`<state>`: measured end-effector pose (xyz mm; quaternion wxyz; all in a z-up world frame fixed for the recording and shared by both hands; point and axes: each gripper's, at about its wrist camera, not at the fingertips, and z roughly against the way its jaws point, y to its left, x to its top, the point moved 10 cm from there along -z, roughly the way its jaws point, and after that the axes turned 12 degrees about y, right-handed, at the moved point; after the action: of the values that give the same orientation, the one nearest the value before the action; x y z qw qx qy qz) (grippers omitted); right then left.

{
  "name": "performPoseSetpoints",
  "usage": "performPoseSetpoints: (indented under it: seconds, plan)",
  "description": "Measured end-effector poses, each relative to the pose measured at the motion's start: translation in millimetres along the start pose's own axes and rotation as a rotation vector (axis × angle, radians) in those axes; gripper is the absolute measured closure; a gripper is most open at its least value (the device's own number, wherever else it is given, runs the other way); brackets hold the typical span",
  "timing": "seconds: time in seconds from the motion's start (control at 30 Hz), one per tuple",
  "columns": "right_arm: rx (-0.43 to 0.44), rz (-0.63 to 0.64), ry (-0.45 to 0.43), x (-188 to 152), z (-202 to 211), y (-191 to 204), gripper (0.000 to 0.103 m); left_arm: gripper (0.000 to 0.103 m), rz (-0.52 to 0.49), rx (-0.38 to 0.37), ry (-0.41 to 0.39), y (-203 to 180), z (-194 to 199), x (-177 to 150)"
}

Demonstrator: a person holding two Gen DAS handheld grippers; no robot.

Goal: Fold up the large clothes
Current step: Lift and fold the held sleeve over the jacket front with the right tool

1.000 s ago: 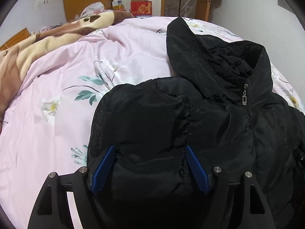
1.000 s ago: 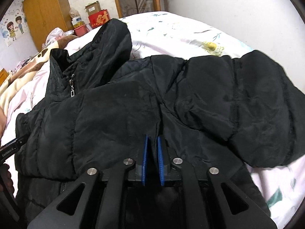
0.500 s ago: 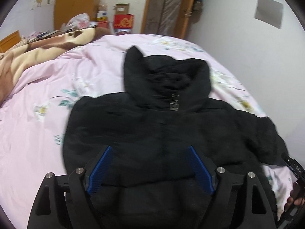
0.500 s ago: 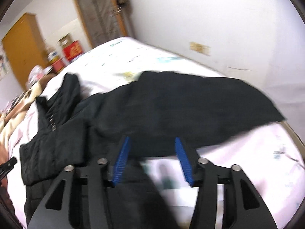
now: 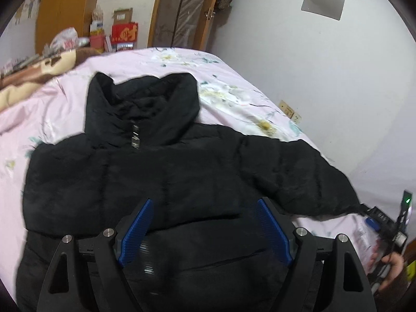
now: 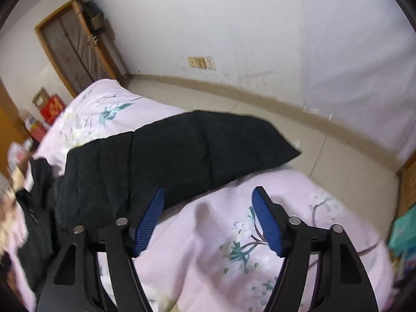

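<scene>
A black puffer jacket (image 5: 166, 171) lies front up on the pink floral bed cover (image 5: 234, 91), collar and zip pull away from me, its right sleeve stretched out toward the bed's right edge. My left gripper (image 5: 205, 208) is open and empty, held above the jacket's lower front. In the right wrist view the stretched sleeve (image 6: 197, 145) lies across the bed with its cuff near the edge. My right gripper (image 6: 208, 197) is open and empty, above the bed cover (image 6: 234, 234) just in front of the sleeve. The right gripper also shows in the left wrist view (image 5: 374, 218) beside the cuff.
A brown patterned blanket (image 5: 33, 72) lies at the bed's far left. Boxes and a red package (image 5: 124, 32) stand by the wooden wardrobe. A door (image 6: 72, 46) and white wall (image 6: 260, 26) lie beyond the bed, with bare floor (image 6: 286, 135) to the right.
My right gripper let go of the jacket, opened, and swung right to the outstretched sleeve. My left gripper pulled back and turned right, so the whole jacket is in view.
</scene>
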<state>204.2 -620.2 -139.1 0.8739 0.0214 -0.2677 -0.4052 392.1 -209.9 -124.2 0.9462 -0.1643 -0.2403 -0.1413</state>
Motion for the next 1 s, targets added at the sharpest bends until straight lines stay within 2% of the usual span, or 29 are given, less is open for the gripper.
performPoseSetpoints:
  seconds: [0.2,0.4,0.6,0.63,0.7,0.83,0.87,1.0]
  plan:
    - [0.020,-0.072,0.018,8,-17,-13,0.025,0.022,-0.084,0.058,0.040,-21,-32,-10]
    - [0.011,-0.074,0.042,23,-40,-5,0.024,0.022,-0.034,0.094,0.099,3,-52,-23]
    - [-0.007,-0.088,0.029,29,-47,2,0.025,0.022,-0.032,0.111,0.101,16,-58,-25]
    - [-0.015,-0.083,0.024,29,-48,3,0.028,0.022,-0.035,0.111,0.100,16,-59,-25]
    - [-0.028,-0.061,0.015,30,-47,6,0.047,0.022,-0.028,0.096,0.101,17,-60,-24]
    - [-0.033,-0.003,0.001,30,-42,17,0.070,0.022,-0.025,0.100,0.098,20,-59,-25]
    - [-0.039,0.014,-0.007,30,-39,19,0.078,0.022,-0.023,0.100,0.100,21,-59,-25]
    - [-0.026,0.055,-0.060,35,-22,31,0.085,0.022,-0.003,0.104,0.094,28,-54,-23]
